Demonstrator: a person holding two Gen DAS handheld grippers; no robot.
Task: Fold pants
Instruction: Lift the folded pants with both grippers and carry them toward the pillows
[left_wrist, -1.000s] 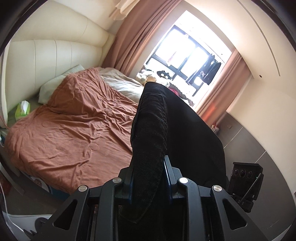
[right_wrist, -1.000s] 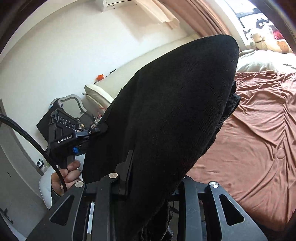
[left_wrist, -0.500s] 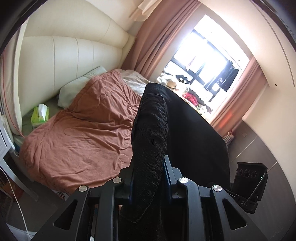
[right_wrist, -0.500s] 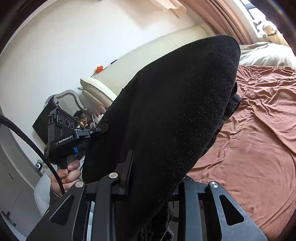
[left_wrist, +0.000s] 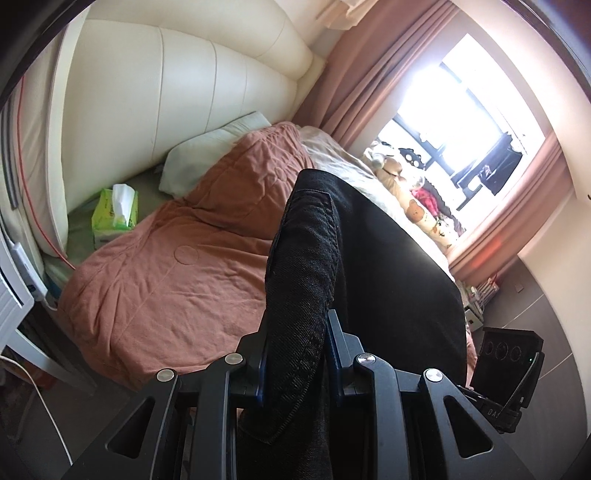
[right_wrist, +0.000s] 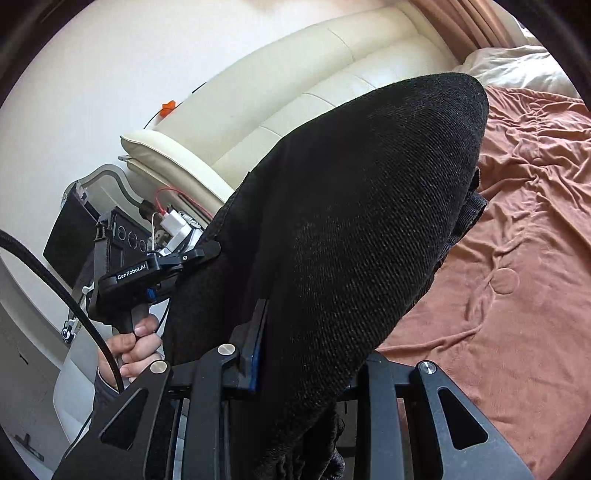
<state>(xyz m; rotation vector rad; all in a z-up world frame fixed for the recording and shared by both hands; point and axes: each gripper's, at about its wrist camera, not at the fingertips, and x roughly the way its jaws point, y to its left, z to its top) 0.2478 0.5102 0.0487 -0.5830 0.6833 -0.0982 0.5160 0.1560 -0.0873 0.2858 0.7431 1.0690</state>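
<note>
The black pants (left_wrist: 388, 280) hang in the air between my two grippers, stretched above the bed. My left gripper (left_wrist: 295, 332) is shut on a thick folded edge of the pants. My right gripper (right_wrist: 306, 332) is shut on the other end of the pants (right_wrist: 351, 221), which drape over it and hide its right finger. In the right wrist view the left gripper's body (right_wrist: 147, 273) and the hand holding it show at the left. In the left wrist view the right gripper's body (left_wrist: 506, 365) shows at the lower right.
A bed with a rust-brown cover (left_wrist: 159, 273) lies below and ahead; it also shows in the right wrist view (right_wrist: 517, 258). A cream padded headboard (left_wrist: 184, 85), a pillow (left_wrist: 207, 151), a green tissue box (left_wrist: 114, 214), a window with curtains (left_wrist: 454, 110) and a white bedside stand (left_wrist: 14, 295) surround it.
Both grippers have moved with the pants toward the bed and tilted down. More of the bed cover and the headboard side shows now. The grip on the pants is unchanged.
</note>
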